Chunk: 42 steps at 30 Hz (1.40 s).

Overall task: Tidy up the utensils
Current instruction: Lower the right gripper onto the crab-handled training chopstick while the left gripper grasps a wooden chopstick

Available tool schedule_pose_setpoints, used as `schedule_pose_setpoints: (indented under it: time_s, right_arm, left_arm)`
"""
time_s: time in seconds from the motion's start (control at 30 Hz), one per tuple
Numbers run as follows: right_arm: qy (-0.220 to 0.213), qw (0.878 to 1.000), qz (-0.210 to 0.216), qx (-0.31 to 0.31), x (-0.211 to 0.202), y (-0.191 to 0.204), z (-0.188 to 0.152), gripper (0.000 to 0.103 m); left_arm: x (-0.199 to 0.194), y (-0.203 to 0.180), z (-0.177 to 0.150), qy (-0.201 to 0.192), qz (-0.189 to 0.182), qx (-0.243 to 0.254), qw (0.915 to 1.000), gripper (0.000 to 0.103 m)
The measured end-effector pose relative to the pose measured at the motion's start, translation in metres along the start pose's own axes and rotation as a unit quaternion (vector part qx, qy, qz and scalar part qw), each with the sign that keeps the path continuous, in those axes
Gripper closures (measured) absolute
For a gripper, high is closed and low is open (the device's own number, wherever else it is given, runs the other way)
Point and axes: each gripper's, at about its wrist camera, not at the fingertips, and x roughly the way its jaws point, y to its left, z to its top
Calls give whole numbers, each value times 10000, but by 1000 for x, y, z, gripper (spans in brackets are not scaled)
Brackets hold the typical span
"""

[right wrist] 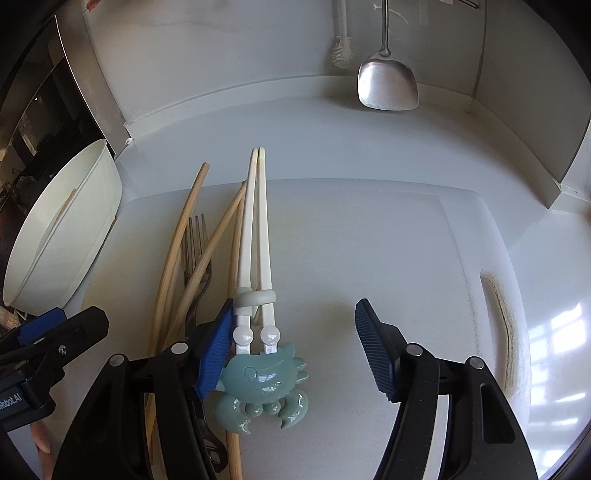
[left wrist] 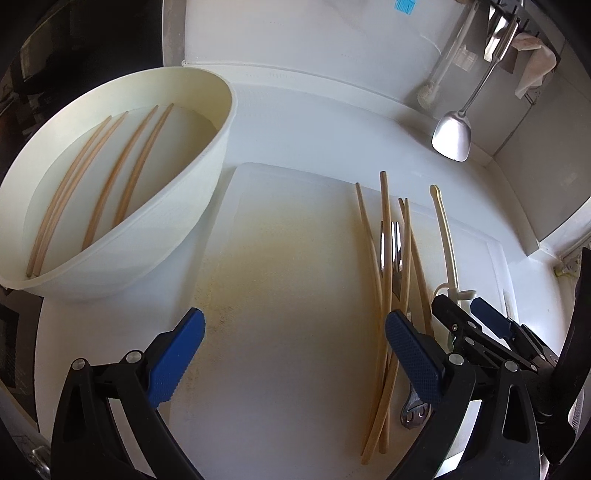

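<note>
The right hand-held gripper (jaws wide) straddles the crab-topped training chopsticks, which run lengthwise straight ahead, hugging its left finger; the left hand-held gripper gapes empty.

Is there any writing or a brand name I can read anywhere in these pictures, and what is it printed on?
"RobotAI": white letters on the black body of the left claw, cut off at the right-wrist picture's left edge, so it may be only part of a longer word.
Raised marks on the crab-shaped training chopsticks: too blurred to read.
Blue sticker on the back wall: no legible text.
Nothing else bears readable writing.
</note>
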Motion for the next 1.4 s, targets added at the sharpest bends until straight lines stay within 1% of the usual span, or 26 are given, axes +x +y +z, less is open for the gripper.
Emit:
schedule_pose_setpoints:
  time_s: [0.13,0.17,0.33,0.53,0.6,0.67,0.7,0.77,0.83,1.03,1.1,1.13,1.3,1.37,1.4]
  right_arm:
    - [-99,9999,14,12,-2,-7,1,51]
    - [-114,9999,5,19,-2,-9,1,52]
    - [-168,9998,1,48,-5,-17,0,52]
    - [-211,9998,-35,-20,-5,-16,1,52]
    - [-225,9997,-49,-39,-5,-15,1,52]
    - [-234,9997,-48,-55,-6,-15,0,52]
    - [-239,9997,-48,-65,-6,-15,0,52]
    - [-242,9997,-51,-81,-5,-15,0,52]
    - [-241,9997,-55,-81,-5,-15,0,52]
    - [-242,9996,-72,-104,-5,-15,0,52]
    - [-244,9996,-85,-120,-5,-15,-1,52]
    - [-243,9996,-96,-132,-5,-14,-1,52]
    - [-249,9993,-160,-223,-3,-13,0,52]
    - [-253,9993,-163,-216,-3,-12,0,52]
    - [-254,9993,-169,-229,-3,-12,1,52]
  left_arm:
    - [12,-9,0,89,-99,60,9999,7]
    - [14,-12,0,100,-117,71,9999,7]
    - [22,-20,2,96,-111,176,9997,7]
    - [31,-24,7,12,-14,252,9997,7]
    - [32,-25,8,-35,76,303,9995,8]
    - [31,-26,7,-77,137,362,9992,17]
    - [31,-27,7,-97,164,402,9990,18]
    - [30,-30,7,-127,211,448,9987,24]
    - [29,-29,6,-158,273,495,9983,27]
    - [24,-21,6,-230,209,450,9985,37]
    - [23,-19,6,-266,250,459,9983,43]
    - [22,-18,5,-283,277,481,9981,48]
    - [20,-14,3,-394,376,600,9967,62]
    - [20,-12,3,-432,427,641,9961,72]
    - [20,-11,4,-446,434,648,9960,73]
